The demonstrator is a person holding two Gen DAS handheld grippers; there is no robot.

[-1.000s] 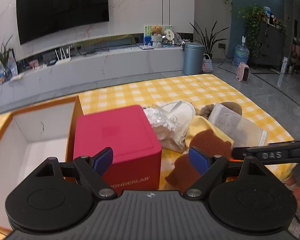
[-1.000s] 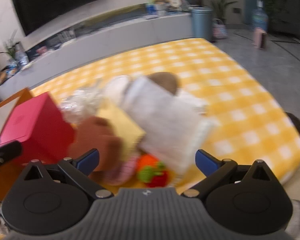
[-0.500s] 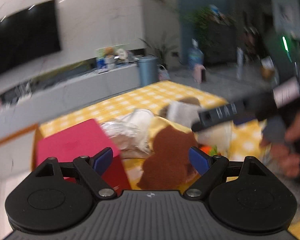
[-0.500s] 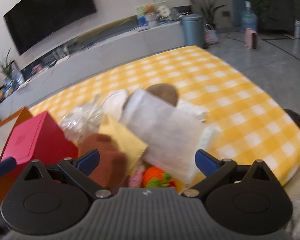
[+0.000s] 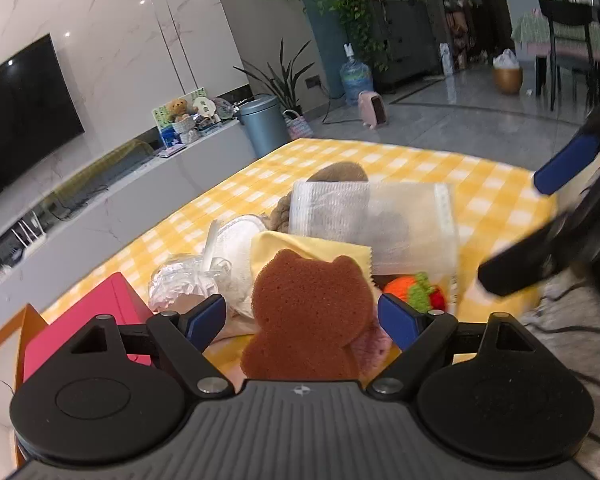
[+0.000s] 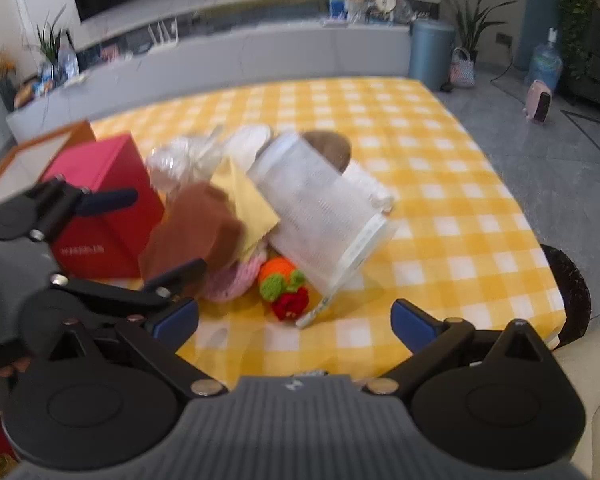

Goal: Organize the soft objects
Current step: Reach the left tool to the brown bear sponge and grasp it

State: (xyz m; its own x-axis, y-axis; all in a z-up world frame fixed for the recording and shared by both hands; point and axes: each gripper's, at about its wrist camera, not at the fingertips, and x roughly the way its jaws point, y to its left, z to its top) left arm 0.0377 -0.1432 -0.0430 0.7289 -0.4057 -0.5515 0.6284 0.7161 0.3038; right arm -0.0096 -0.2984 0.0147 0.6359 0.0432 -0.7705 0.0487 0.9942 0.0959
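A heap of soft things lies on the yellow-checked worktop (image 6: 440, 184). A brown bear-shaped sponge (image 5: 312, 312) leans at the front of it, overlapping a yellow cloth (image 5: 300, 246) and a pink knitted piece (image 6: 236, 276). Just beside these sit a crocheted orange-and-red fruit (image 6: 284, 288) and a clear packet of white cloth (image 5: 372, 216), which covers most of a brown plush (image 6: 328, 148) behind it. Crinkled plastic wrap (image 5: 180, 284) lies between the sponge and a red box (image 6: 100, 208); an open orange-edged box (image 6: 48, 138) stands beyond that. The left gripper (image 5: 302, 318) is released, its fingers either side of the sponge without touching it. The right gripper (image 6: 294, 320) is spread wide, near the fruit.
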